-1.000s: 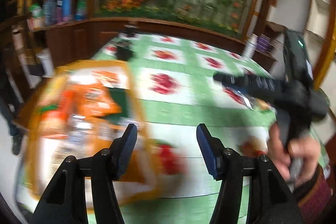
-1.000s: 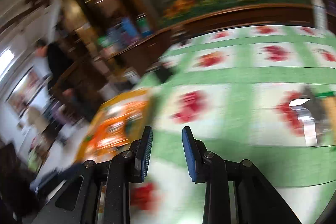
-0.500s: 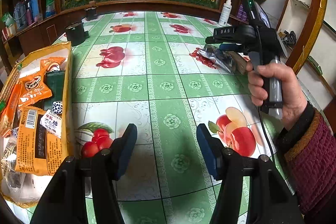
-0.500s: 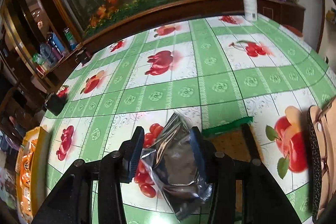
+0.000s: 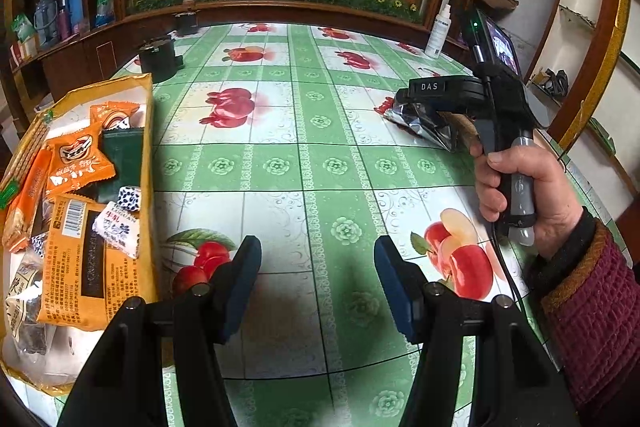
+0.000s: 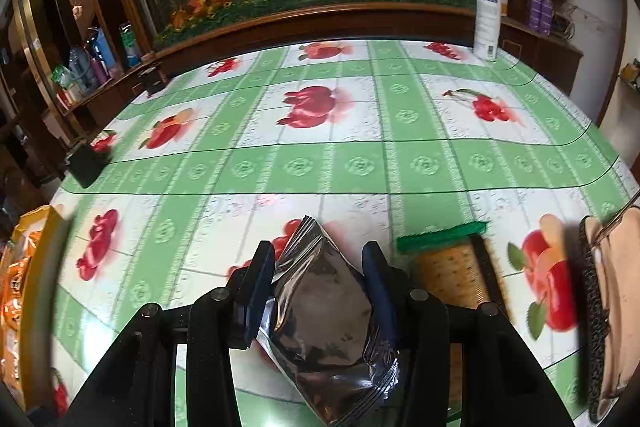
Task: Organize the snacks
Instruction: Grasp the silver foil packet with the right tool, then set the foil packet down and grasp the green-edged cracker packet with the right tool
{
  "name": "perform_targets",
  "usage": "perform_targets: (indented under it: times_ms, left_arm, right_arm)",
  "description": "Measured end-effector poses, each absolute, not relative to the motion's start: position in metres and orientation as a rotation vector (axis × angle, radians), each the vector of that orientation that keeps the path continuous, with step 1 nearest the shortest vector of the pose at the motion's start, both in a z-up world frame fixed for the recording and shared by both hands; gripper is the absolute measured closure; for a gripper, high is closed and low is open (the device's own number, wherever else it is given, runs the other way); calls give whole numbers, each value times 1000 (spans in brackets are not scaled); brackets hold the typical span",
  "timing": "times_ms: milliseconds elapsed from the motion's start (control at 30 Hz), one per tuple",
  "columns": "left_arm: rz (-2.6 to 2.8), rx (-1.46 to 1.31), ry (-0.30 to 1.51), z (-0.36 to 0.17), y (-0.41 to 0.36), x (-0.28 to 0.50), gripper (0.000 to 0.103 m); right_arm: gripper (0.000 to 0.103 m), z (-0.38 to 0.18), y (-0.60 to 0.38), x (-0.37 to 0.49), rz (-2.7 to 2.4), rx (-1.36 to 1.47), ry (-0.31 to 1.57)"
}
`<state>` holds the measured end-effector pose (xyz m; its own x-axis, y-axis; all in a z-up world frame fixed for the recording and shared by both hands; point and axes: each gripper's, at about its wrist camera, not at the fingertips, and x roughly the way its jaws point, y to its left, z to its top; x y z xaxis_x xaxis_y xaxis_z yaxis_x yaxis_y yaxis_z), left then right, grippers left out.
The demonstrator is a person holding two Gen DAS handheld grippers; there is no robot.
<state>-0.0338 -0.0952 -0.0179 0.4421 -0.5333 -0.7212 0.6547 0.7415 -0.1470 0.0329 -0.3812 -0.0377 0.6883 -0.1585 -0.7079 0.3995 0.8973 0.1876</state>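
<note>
Soft, even light fills both views, brightest on the desk point(image 5: 320, 155). Below the left gripper point(image 5: 316, 283) lies a faint shadow. The silver packet point(image 6: 328, 311) shows glare. Fisheye bending darkens the corners; in the right wrist view the far left edge is smeared.

Home: fruit-print tablecloth point(image 6: 360, 163), wood shelves point(image 5: 60, 39)

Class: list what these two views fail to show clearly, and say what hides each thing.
- Silver foil snack packet, right wrist view: its sides sit behind the right gripper fingers; contact unclear.
- Yellow snack bag, right wrist view: blurred, cut by the left edge.
- Small white wrapped candy, left wrist view: print too small.
</note>
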Motion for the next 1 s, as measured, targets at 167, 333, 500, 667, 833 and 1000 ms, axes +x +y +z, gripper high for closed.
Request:
perform_targets:
  times_ms: [167, 333, 500, 667, 833, 1000]
  left_arm:
    - [-731, 149, 825, -14, -89, -31, 45]
    - [-727, 141, 821, -12, -85, -30, 45]
    - [-728, 143, 829, -14, -86, -30, 45]
    - [-742, 147, 821, -13, -89, -34, 45]
    - [-742, 153, 812, -11, -85, -37, 45]
    - [-732, 137, 821, -12, -80, -35, 45]
  right_arm:
    - [53, -43, -352, 34, -189, 422, 798]
    - [53, -38, -319, 29, -23, 424, 825]
    - [41, -4, -367, 0, -375, 246, 688]
    - [41, -26, -411, 0, -507, 270, 771]
    - [37, -41, -411, 5, -531, 220, 833]
    - [37, -42, -412, 4, -561, 173, 851]
